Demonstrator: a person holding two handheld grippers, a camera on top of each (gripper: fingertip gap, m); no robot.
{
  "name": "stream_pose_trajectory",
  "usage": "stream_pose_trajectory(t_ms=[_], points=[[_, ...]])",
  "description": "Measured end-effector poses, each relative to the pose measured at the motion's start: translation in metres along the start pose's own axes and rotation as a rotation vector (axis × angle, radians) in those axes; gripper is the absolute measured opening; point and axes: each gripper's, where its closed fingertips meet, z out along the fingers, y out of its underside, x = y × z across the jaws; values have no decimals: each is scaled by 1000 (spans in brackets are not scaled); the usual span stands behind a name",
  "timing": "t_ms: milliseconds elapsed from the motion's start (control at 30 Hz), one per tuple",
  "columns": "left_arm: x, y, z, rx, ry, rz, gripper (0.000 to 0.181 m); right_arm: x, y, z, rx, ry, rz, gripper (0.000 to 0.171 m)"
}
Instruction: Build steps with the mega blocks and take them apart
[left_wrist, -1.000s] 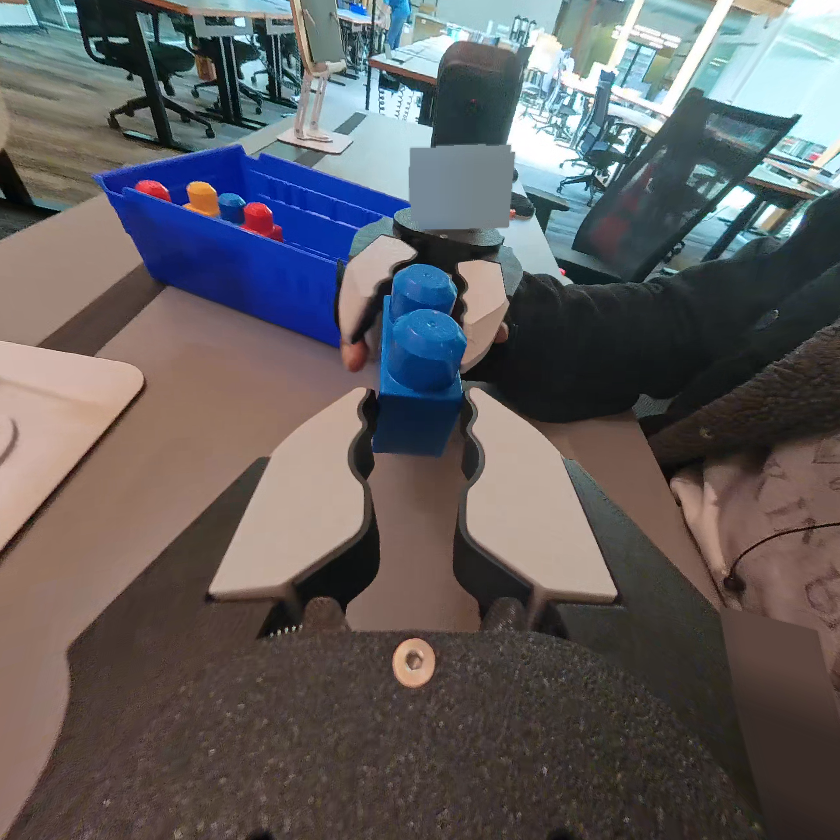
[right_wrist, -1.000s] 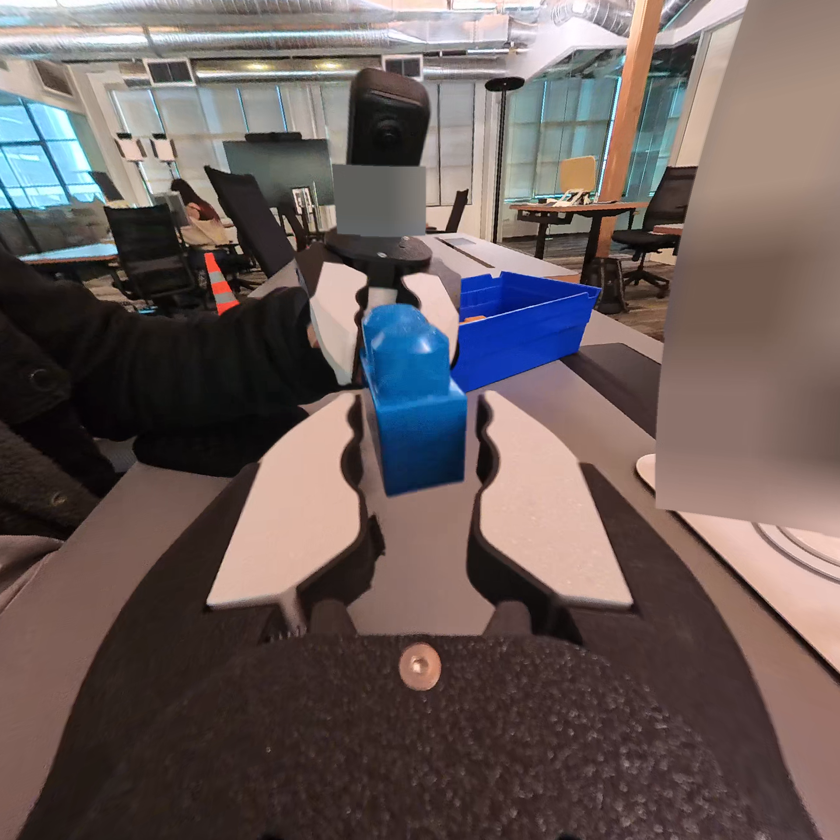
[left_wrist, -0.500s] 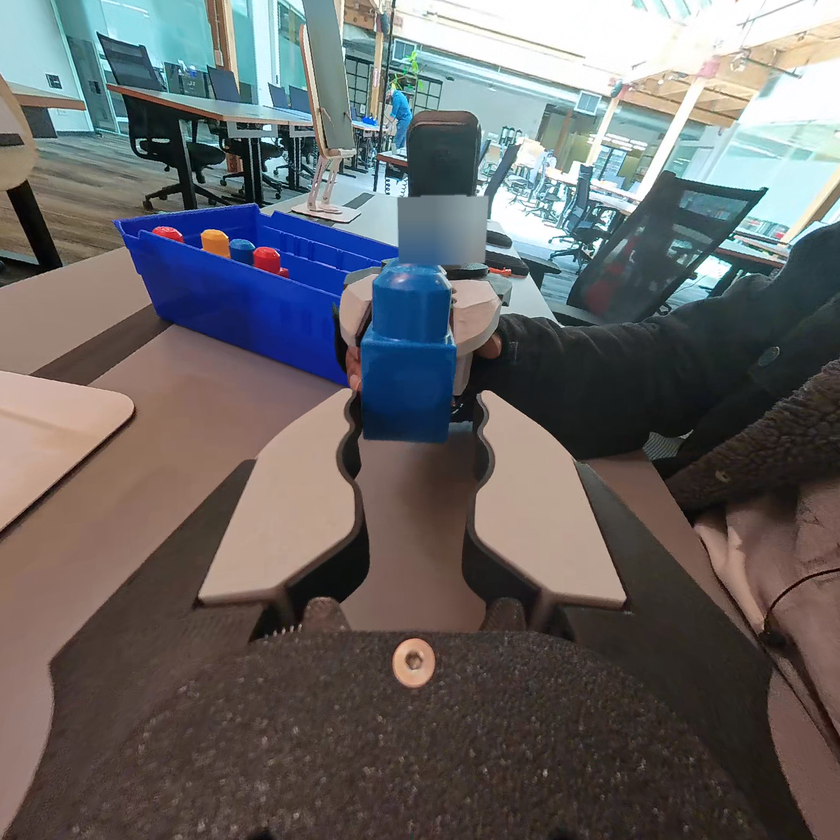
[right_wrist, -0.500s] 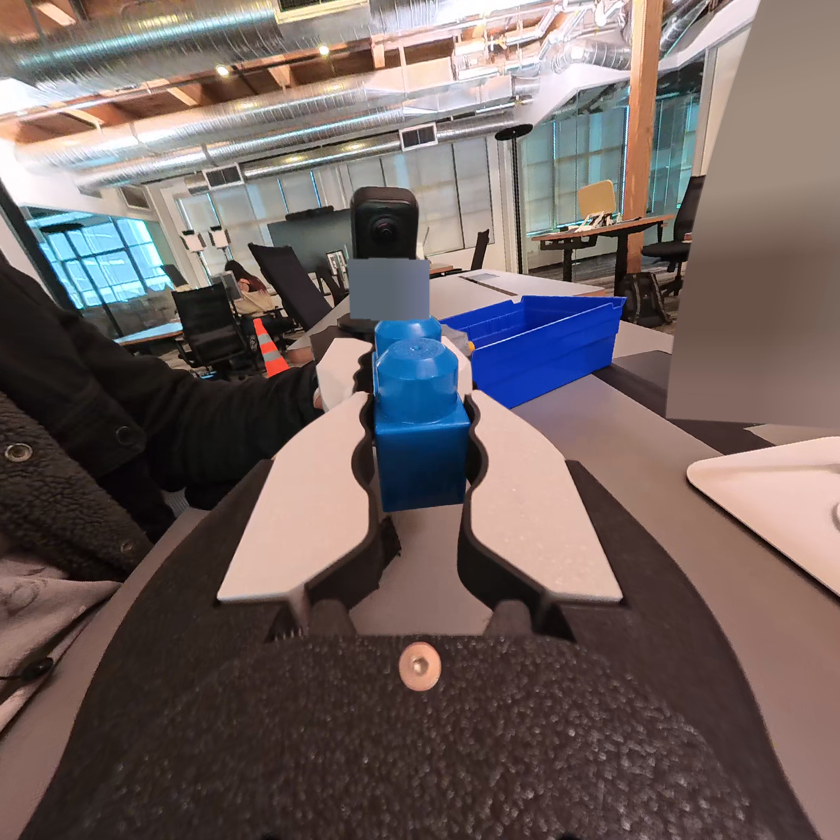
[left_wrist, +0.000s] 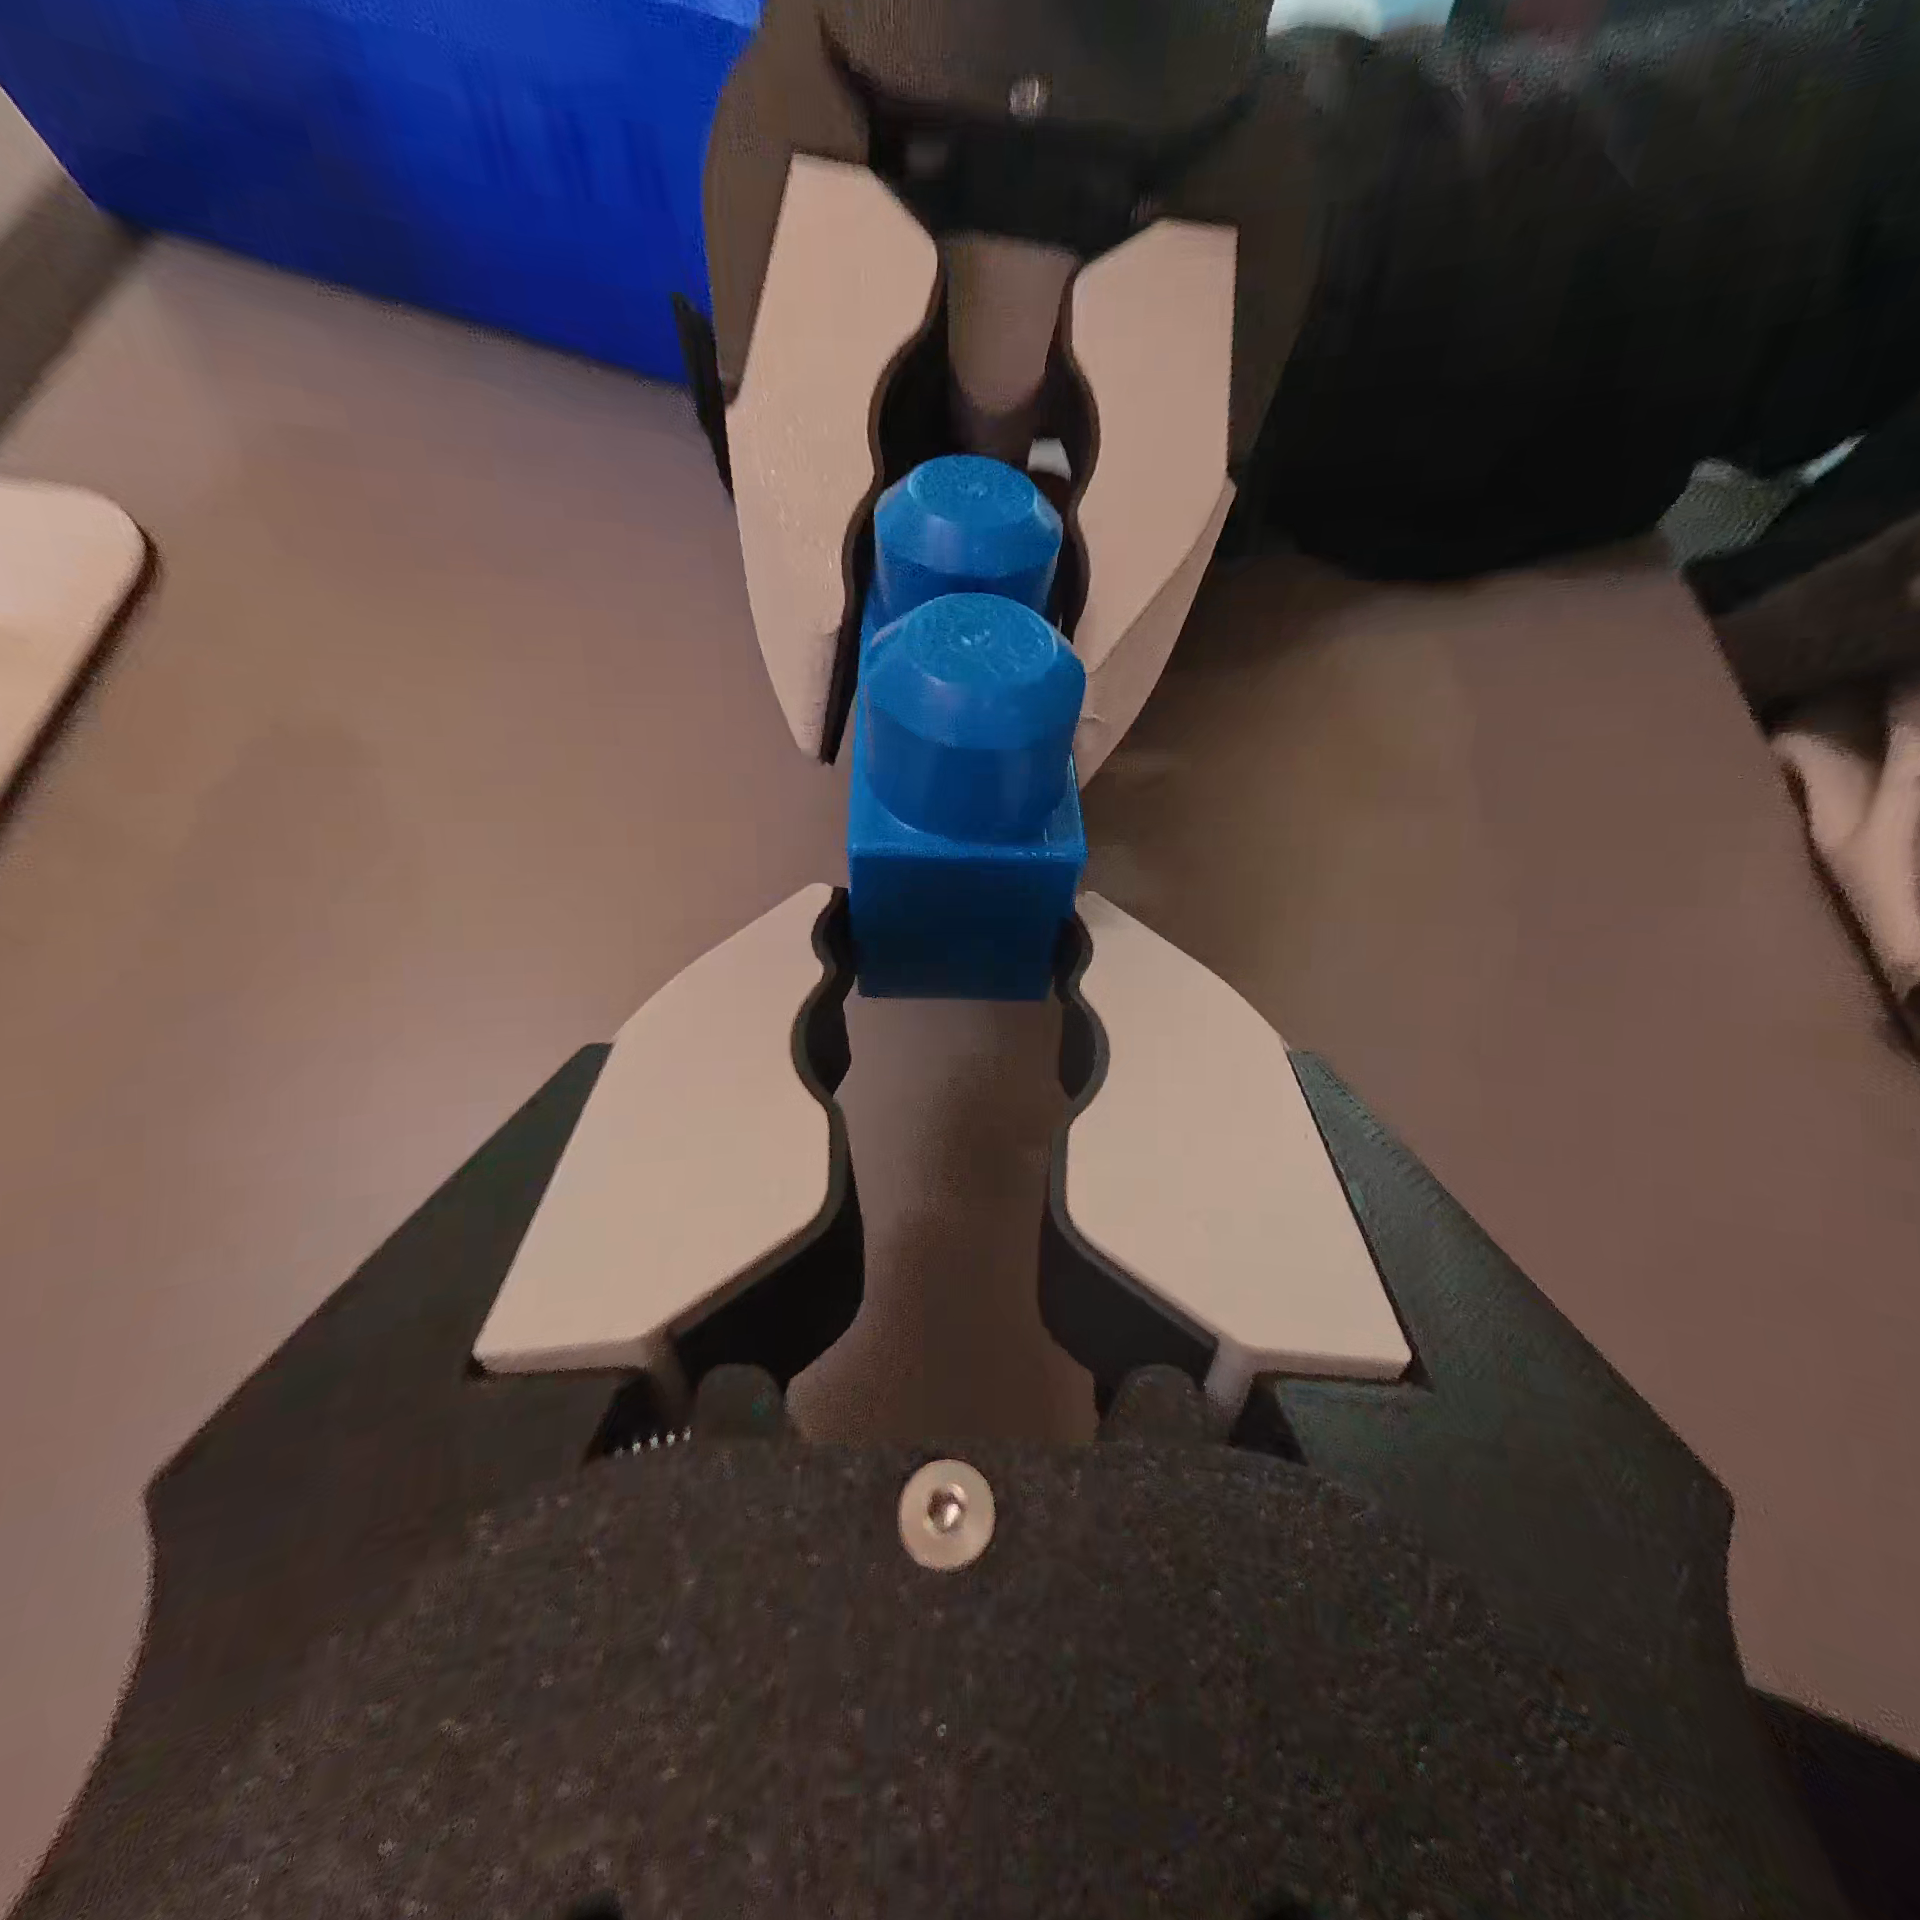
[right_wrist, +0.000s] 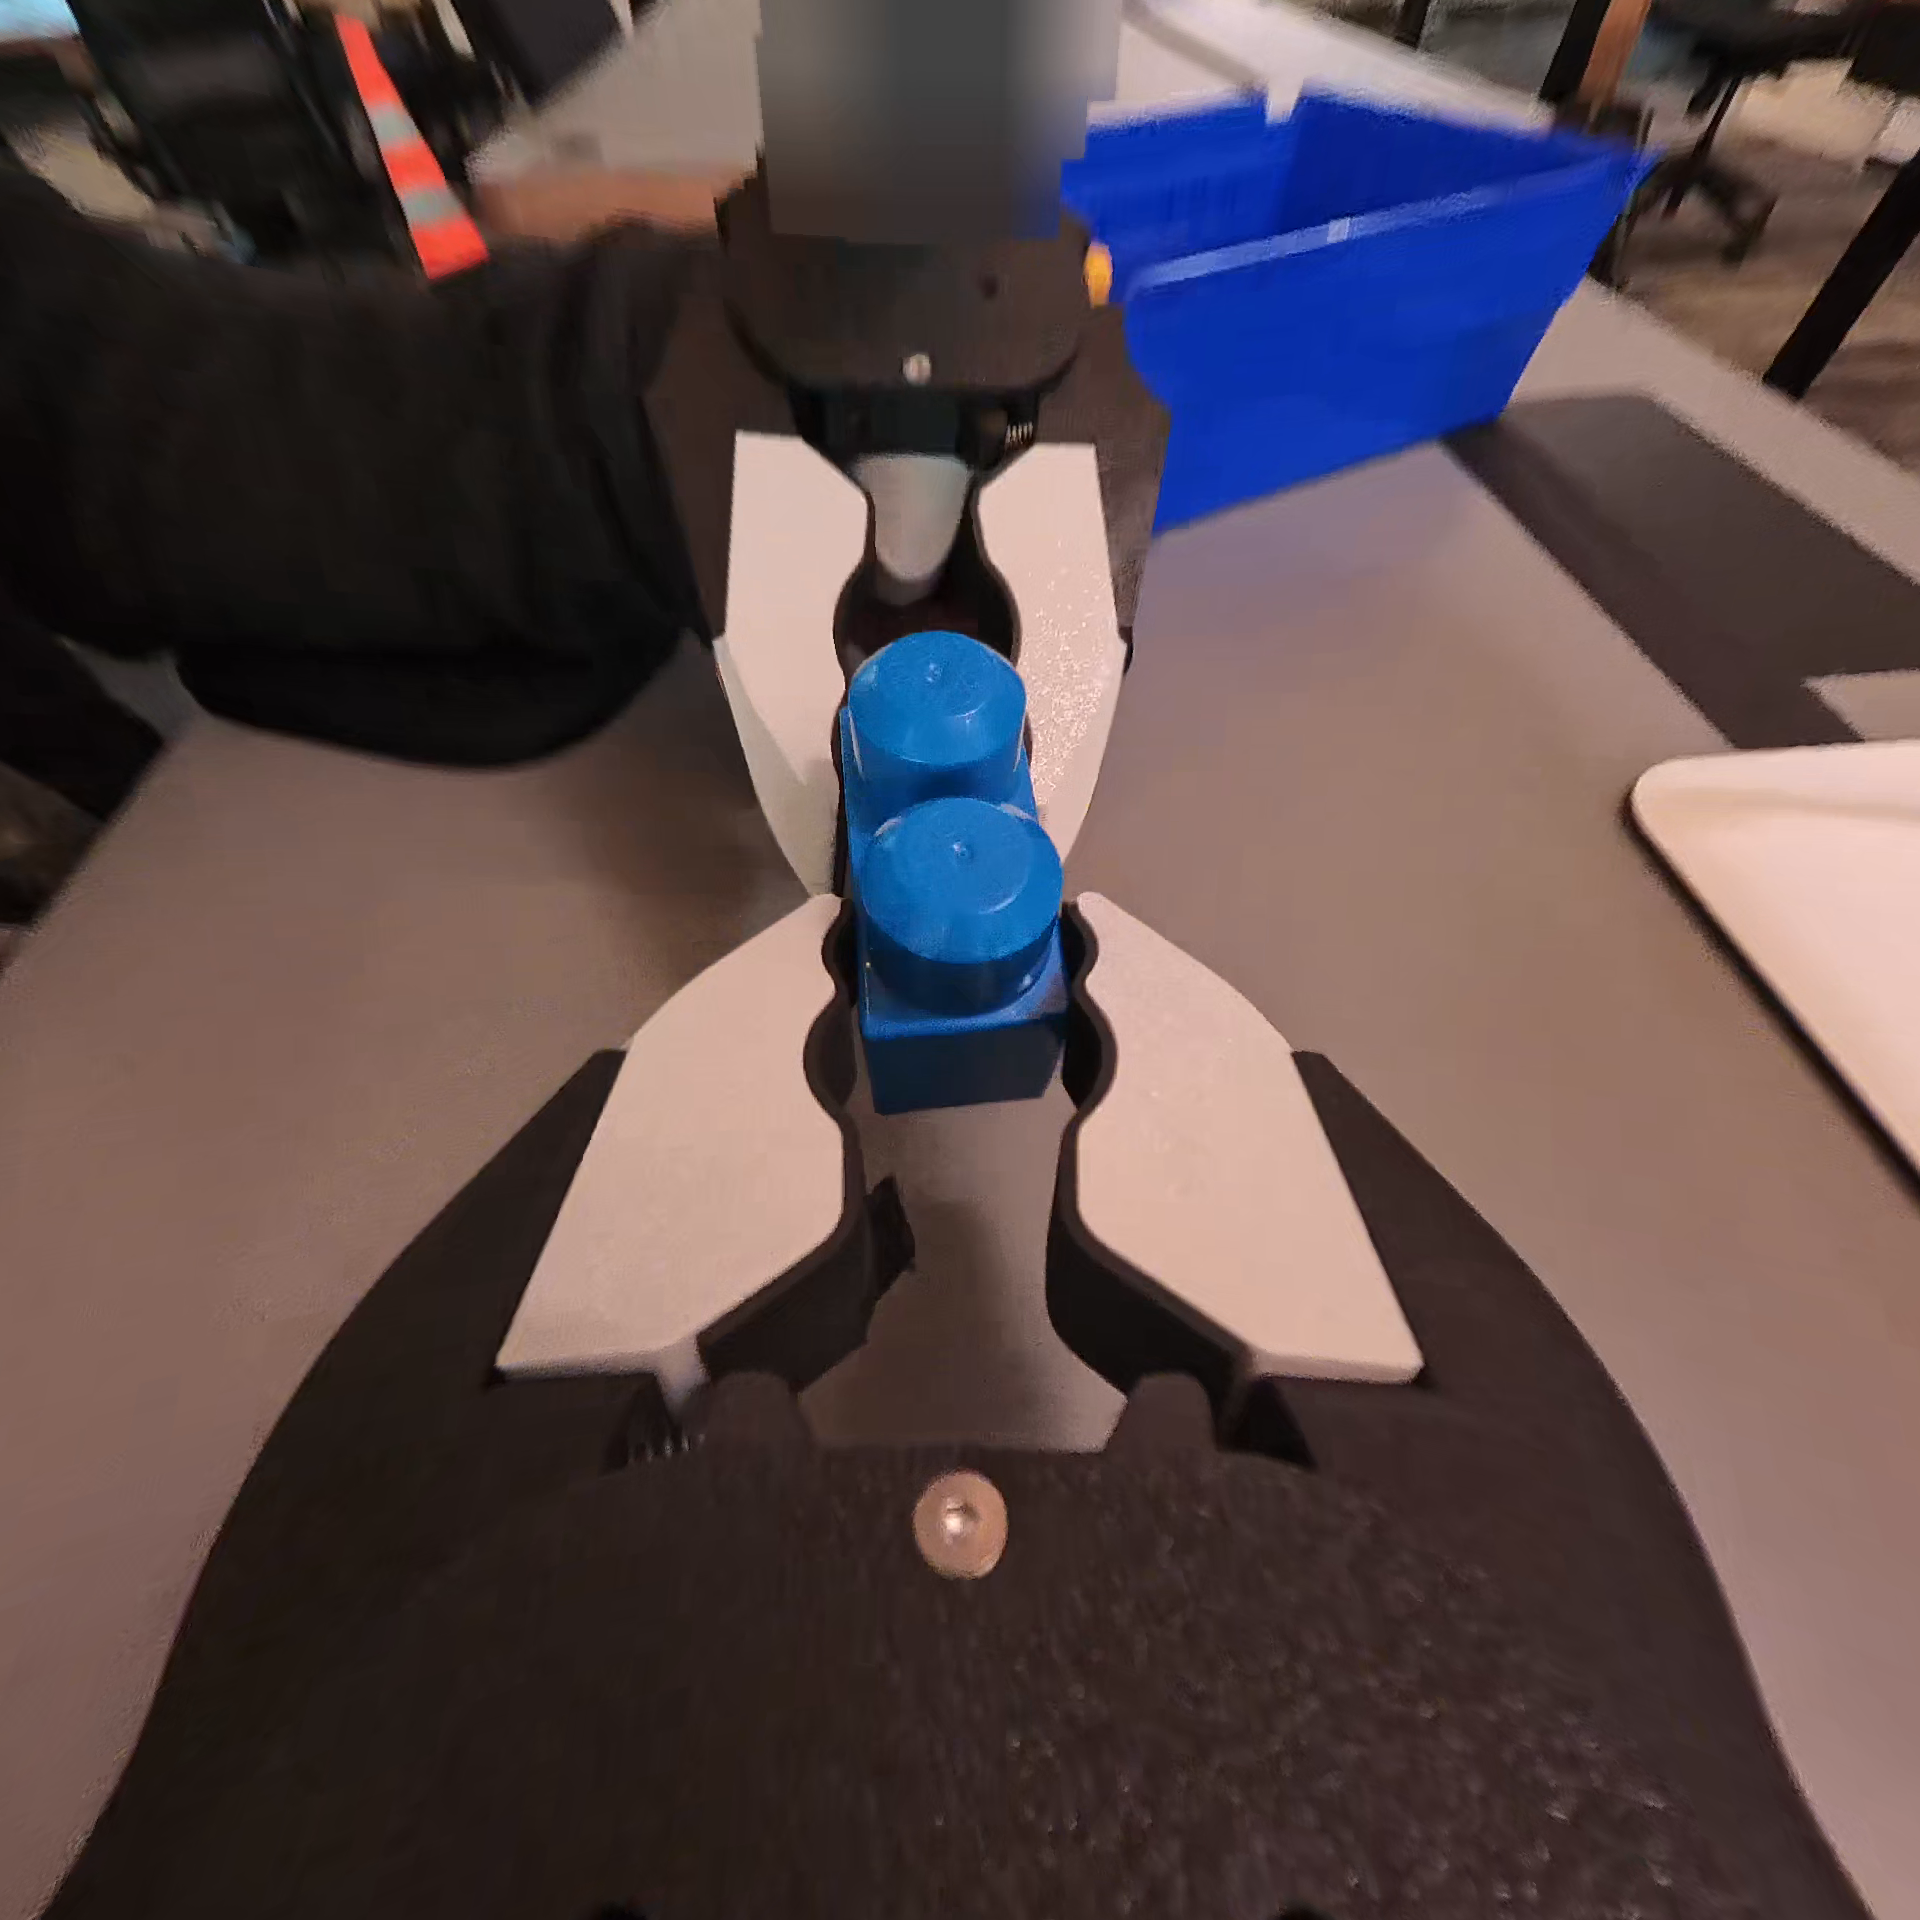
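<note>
Grey-brown surface, seen from above by both wrist cameras. Blue bin at the far side of the surface, well apart from the claws; a pale rounded board lies at the edge of the right wrist view. Dark sleeve of the person behind the far claw. Left claw and right claw face each other tip to tip, each clamped on one end of the same two-stud blue mega block. The block is upright, studs up, between the two claws just above or on the surface; which one cannot be told. Edges of both views are blurred.
</note>
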Motion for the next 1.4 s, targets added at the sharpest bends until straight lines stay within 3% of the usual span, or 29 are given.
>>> stream_pose_trajectory(t_ms=[167,467,1000,1100,1200,1400], points=[[-1,30,11,-170,-5,-1,38,-3,31,11,-194,1,-35,36],[-4,53,19,-310,-38,19,38,-4,57,18,-370,20,-77,36],[-6,55,8,-322,-53,17,39,-1,49,15,-329,32,-60,39],[-5,38,-12,-261,-66,35,44,-3,31,12,-228,10,-38,43],[-8,4,-42,-100,-125,58,45,-6,2,7,-51,-6,-27,47],[-41,-63,-148,343,-434,61,39,16,-41,-15,219,117,18,48]])
